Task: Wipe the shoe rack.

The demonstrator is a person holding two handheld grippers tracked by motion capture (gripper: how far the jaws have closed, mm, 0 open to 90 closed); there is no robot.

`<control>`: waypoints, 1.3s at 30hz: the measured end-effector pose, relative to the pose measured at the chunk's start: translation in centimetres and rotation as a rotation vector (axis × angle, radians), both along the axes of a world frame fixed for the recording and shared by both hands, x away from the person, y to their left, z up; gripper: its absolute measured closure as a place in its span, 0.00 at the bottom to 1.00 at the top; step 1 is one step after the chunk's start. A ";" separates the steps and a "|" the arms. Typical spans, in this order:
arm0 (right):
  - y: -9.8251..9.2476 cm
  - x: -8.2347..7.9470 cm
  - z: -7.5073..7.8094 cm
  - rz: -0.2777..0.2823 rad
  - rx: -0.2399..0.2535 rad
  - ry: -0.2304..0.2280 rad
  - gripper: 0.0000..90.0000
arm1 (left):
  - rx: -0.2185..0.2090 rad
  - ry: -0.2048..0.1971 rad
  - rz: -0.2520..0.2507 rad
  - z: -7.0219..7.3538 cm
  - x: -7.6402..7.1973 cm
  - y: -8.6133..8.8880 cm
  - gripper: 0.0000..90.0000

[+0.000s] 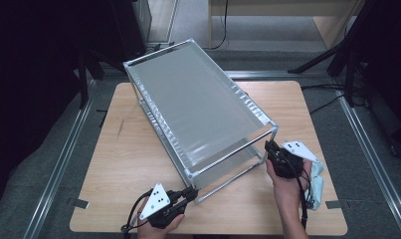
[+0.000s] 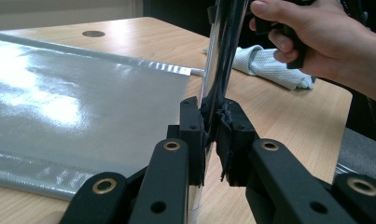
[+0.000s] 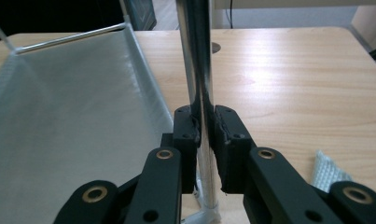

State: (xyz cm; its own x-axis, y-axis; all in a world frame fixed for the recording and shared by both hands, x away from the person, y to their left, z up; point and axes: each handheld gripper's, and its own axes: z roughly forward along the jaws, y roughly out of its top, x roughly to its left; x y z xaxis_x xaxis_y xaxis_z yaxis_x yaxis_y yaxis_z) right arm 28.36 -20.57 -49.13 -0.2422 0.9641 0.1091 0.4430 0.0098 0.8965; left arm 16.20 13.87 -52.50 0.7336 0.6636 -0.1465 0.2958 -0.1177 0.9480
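- A two-tier metal rack with grey sheet shelves stands on the wooden counter, taking up the middle of the high view.
- Its long axis runs on a diagonal, from the upper left of the frame near the counter's far edge down to the lower right near the person's hands. The far short end points to the upper left, the near short end to the lower right.
- The top shelf lies flat and faces up; the lower shelf shows beneath it at the near end.
- Left gripper: at the lower centre of the high view, at the rack's near left corner post. In the left gripper view the jaws are pressed tight on that chrome post, which rises upright between the pads.
- Right gripper: at the lower right, at the rack's near right corner post. In the right gripper view the jaws are clamped on an upright chrome post, pads touching it on both sides.
- The right hand shows at the upper right of the left gripper view.
- A pale mesh cloth lies on the counter just beside the right hand, at the lower right.
- No brand, label or legible writing can be made out on the rack or the grippers.
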 end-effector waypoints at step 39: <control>2.8 -8.3 -0.8 0.301 0.064 0.016 0.12 | -0.030 -0.011 0.051 1.3 1.3 0.7 0.48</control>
